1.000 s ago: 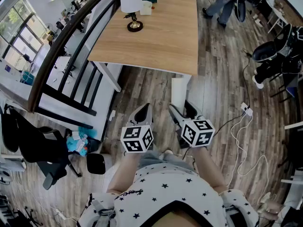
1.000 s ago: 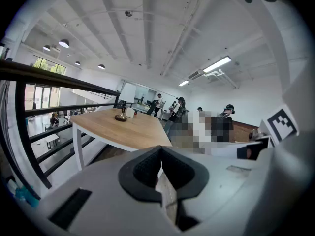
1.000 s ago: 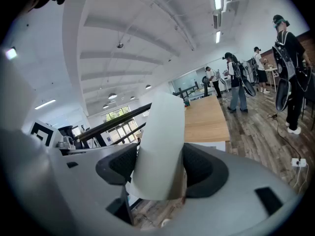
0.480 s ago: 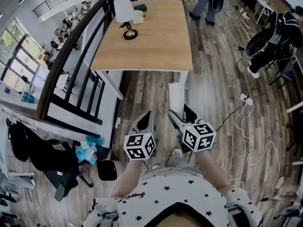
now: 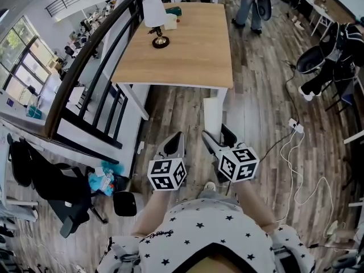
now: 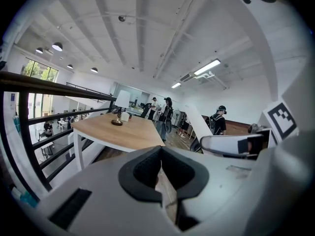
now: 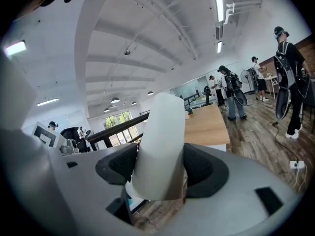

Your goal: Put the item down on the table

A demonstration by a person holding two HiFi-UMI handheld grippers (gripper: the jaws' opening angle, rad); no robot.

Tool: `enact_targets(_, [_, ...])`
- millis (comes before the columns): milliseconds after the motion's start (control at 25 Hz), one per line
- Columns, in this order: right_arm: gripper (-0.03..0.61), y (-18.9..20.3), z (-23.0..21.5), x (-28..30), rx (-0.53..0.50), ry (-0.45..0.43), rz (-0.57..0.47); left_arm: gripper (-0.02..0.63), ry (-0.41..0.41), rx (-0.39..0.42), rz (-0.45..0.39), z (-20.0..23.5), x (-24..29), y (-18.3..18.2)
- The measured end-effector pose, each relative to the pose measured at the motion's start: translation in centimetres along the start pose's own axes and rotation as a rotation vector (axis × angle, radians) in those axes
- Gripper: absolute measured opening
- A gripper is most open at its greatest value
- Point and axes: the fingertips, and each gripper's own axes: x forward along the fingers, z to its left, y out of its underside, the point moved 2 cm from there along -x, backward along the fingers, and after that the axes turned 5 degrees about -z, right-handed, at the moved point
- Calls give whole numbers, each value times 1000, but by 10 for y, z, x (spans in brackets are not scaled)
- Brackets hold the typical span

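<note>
Here the right gripper (image 7: 158,170) clamps a white cylindrical item (image 7: 160,141) between its jaws, over the plank floor (image 5: 256,112) and well apart from the wooden table (image 5: 187,50) at twelve o'clock. The left gripper (image 6: 161,168), at its nine o'clock, has its jaws closed on nothing. A table lamp (image 5: 154,13) stands at the table's eleven-o'clock corner.

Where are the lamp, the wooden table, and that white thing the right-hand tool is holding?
Lamp (image 5: 154,9), head view, on its white shade.
Table (image 5: 193,50), head view, on its bare wooden top.
White item (image 7: 160,146), right gripper view, on the middle of its side.
</note>
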Motion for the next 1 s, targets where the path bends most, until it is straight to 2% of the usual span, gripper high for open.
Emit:
enact_targets(640, [293, -17, -51, 8, -26, -101, 18, 12, -91, -36, -65, -32, 41, 2])
enact_targets(1000, [293, -23, -65, 27, -1, -113, 29, 12, -118, -43, -55, -23, 62, -4])
